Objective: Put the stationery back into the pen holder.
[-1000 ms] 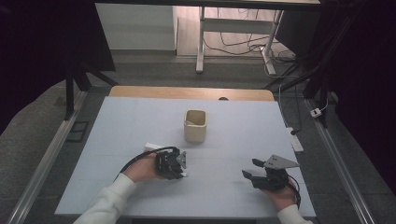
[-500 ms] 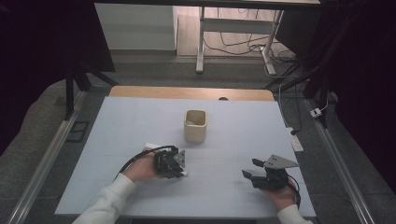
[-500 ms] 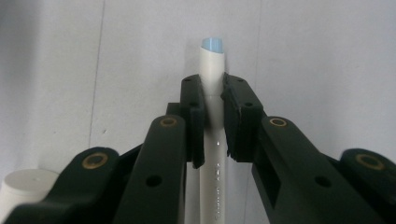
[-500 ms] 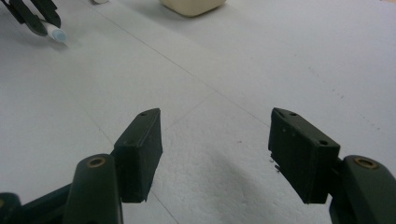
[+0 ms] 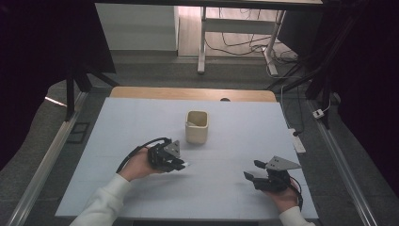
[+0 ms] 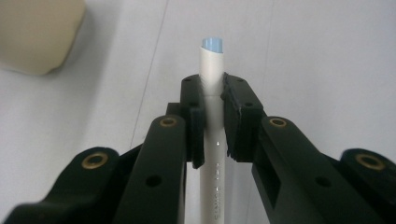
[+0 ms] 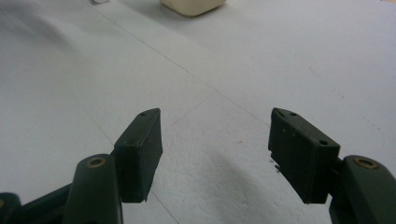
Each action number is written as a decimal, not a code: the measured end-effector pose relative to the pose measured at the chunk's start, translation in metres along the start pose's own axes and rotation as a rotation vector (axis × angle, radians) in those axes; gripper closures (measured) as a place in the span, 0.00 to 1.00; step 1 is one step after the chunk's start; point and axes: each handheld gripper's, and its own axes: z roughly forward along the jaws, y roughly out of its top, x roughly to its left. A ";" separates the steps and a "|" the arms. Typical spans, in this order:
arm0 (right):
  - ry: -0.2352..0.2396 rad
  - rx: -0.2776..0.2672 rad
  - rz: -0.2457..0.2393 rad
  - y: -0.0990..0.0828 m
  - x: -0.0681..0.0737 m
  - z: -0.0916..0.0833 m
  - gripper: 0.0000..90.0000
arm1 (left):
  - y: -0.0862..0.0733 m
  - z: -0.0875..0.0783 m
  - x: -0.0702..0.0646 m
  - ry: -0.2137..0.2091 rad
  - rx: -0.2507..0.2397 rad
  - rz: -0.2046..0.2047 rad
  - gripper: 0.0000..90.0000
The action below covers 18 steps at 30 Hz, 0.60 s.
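- Left tool (image 5: 175, 162): jaws closed on a white pen (image 6: 211, 112). The pen's light-blue tip projects past the jaw ends; its barrel runs back between them.
- Pen position: held low over the pale worktop (image 5: 226, 141), near the front left, just in front of the cream cup (image 5: 196, 126).
- Right tool (image 5: 251, 170): jaws spread wide, nothing between them, held low over the worktop at the front right, well apart from the left tool.
- Cup: upright near the worktop centre, apart from both tools.
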 end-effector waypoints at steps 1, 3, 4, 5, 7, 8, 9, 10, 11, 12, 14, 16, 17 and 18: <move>0.000 0.000 0.001 0.000 0.000 0.000 0.39 | 0.000 -0.002 0.001 0.003 -0.010 -0.008 0.87; -0.001 -0.001 0.001 0.000 0.000 0.000 0.39 | -0.001 -0.005 0.002 0.009 -0.033 -0.018 0.87; -0.003 0.001 0.002 0.000 0.000 0.000 0.39 | -0.002 -0.007 0.002 0.013 -0.042 -0.022 0.87; -0.003 0.001 0.002 0.000 0.000 0.000 0.39 | -0.002 -0.008 0.003 0.018 -0.055 -0.029 0.87; -0.002 0.002 0.001 0.000 0.000 0.000 0.39 | -0.003 -0.012 0.004 0.023 -0.077 -0.040 0.87; -0.002 0.002 0.001 0.000 0.000 0.000 0.39 | -0.004 -0.013 0.005 0.026 -0.087 -0.045 0.87; 0.001 -0.001 0.002 0.000 0.000 0.001 0.39 | -0.004 -0.015 0.005 0.028 -0.095 -0.049 0.87; 0.001 -0.001 0.002 0.000 0.000 0.001 0.39 | -0.004 -0.016 0.006 0.031 -0.104 -0.053 0.87; 0.002 -0.001 0.004 0.000 0.000 0.001 0.39 | -0.005 -0.017 0.006 0.036 -0.112 -0.058 0.87; 0.002 -0.002 0.004 0.000 0.000 0.001 0.39 | -0.005 -0.018 0.006 0.040 -0.117 -0.059 0.87; 0.000 -0.002 0.004 0.000 0.000 0.000 0.39 | -0.005 -0.020 0.006 0.043 -0.132 -0.063 0.87; 0.000 -0.002 0.004 0.000 0.000 0.000 0.39 | -0.006 -0.022 0.007 0.037 -0.157 -0.078 0.87; -0.001 0.001 0.001 0.000 0.000 0.000 0.39 | -0.007 -0.023 0.007 0.036 -0.169 -0.082 0.87; 0.001 0.000 0.001 0.000 -0.001 -0.001 0.38 | -0.007 -0.025 0.007 0.041 -0.175 -0.087 0.87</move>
